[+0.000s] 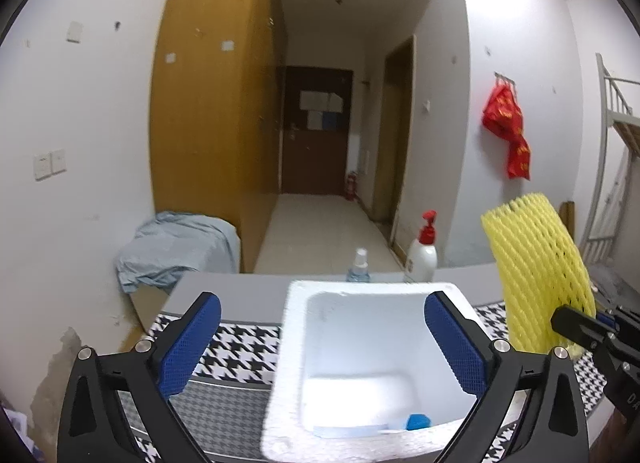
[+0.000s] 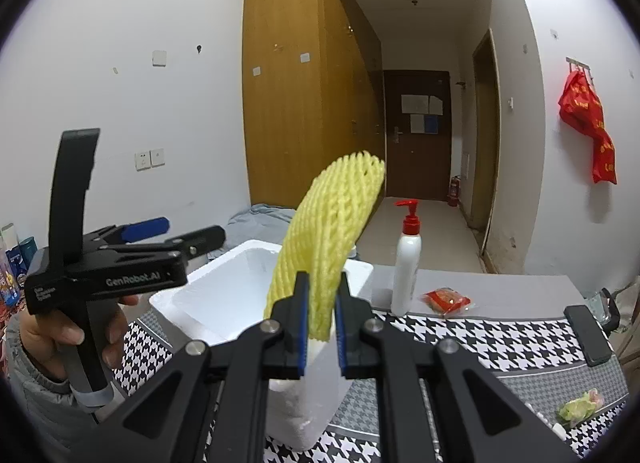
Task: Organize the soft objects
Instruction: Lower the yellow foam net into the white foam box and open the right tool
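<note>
The yellow foam net [image 2: 326, 239] could spring out sideways on release and miss the white foam box [image 2: 224, 295] (it bends easily). The right tool [image 2: 322, 327] pinches its lower end above the box's near right corner. The left tool [image 1: 320, 347], jaws wide apart, hovers level over the box, holding nothing.

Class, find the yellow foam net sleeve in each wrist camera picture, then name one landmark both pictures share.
Left wrist view: yellow foam net sleeve at right, held by the right gripper.
Right wrist view: centre, sleeve upright between the gripper's fingers.
Shared landmark: white foam box.
</note>
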Demonstrator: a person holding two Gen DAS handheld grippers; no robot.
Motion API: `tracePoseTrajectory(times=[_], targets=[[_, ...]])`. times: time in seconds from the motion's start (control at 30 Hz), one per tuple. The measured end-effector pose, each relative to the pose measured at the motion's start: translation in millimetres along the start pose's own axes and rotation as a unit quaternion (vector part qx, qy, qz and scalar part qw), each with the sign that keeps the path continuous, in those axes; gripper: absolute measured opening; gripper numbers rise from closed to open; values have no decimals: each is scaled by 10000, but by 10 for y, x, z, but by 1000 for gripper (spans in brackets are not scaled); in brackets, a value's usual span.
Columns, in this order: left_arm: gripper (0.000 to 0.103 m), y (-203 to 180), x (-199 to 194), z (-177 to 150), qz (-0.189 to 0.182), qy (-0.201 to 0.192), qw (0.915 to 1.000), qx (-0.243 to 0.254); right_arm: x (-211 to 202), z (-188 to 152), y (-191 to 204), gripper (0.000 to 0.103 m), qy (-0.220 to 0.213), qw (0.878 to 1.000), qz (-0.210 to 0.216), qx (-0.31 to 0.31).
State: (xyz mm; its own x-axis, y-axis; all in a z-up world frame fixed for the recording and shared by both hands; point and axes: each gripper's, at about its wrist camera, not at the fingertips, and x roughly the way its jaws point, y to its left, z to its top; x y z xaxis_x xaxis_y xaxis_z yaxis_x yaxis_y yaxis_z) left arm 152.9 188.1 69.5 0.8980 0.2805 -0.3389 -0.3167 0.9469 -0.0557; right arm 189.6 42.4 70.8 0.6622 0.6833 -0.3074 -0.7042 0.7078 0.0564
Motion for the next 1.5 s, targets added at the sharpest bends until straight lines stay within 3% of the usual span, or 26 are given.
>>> tracePoseTrajectory(times=[0.8, 1.0, 1.13, 1.5], targets=[[102, 289, -222, -84, 339, -209, 9992, 71, 428, 84, 356, 15, 440, 9982, 349, -185], [102, 363, -259, -133, 376, -247, 9990, 38, 475, 109, 363, 52, 487, 9980, 403, -69], [102, 396, -289, -149, 357, -256, 9990, 32, 509, 98, 423, 86, 490, 9979, 405, -106], [102, 397, -316, -161, 394, -194, 9990, -36, 460, 82, 438, 89, 424, 9983, 392, -110]])
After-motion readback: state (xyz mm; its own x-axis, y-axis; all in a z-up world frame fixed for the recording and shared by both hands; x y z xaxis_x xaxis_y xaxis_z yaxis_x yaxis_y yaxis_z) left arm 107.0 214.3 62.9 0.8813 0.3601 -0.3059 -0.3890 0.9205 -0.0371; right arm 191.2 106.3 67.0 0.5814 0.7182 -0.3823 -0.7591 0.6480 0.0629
